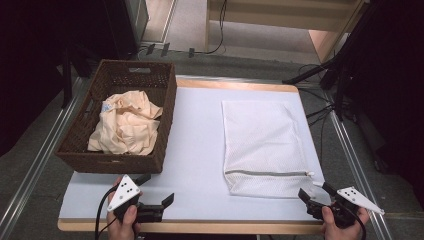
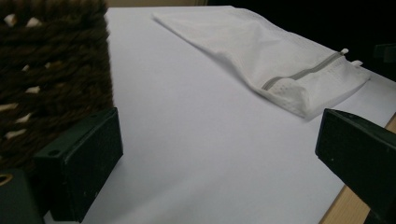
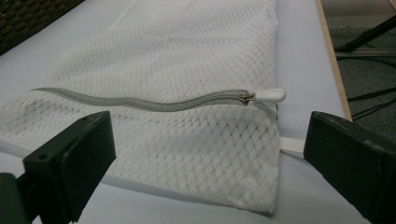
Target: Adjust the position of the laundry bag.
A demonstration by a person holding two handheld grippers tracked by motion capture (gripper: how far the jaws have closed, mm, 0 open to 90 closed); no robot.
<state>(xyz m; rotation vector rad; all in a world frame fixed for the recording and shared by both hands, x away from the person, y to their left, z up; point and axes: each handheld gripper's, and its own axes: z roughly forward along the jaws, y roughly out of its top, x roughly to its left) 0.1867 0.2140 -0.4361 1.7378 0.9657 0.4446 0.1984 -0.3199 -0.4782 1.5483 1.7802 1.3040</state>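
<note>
A white mesh laundry bag [image 1: 262,145] lies flat on the right half of the white table [image 1: 195,145], its grey zipper [image 1: 265,174] closed along the near end with the white pull [image 3: 270,95] at the right. A dark wicker basket [image 1: 120,115] at the left holds a crumpled peach garment [image 1: 127,125]. My left gripper [image 1: 157,190] rests by the near left edge, just in front of the basket, jaws open and empty. My right gripper [image 1: 315,192] sits at the bag's near right corner, open, with the bag [image 3: 187,93] just ahead of its jaws.
The basket wall [image 2: 51,79] stands close beside my left jaw. The table's wooden rim [image 1: 200,227] runs along the near edge. Tripod legs and cables [image 1: 325,75] lie on the floor past the right side. A metal rail [image 1: 35,165] runs along the left.
</note>
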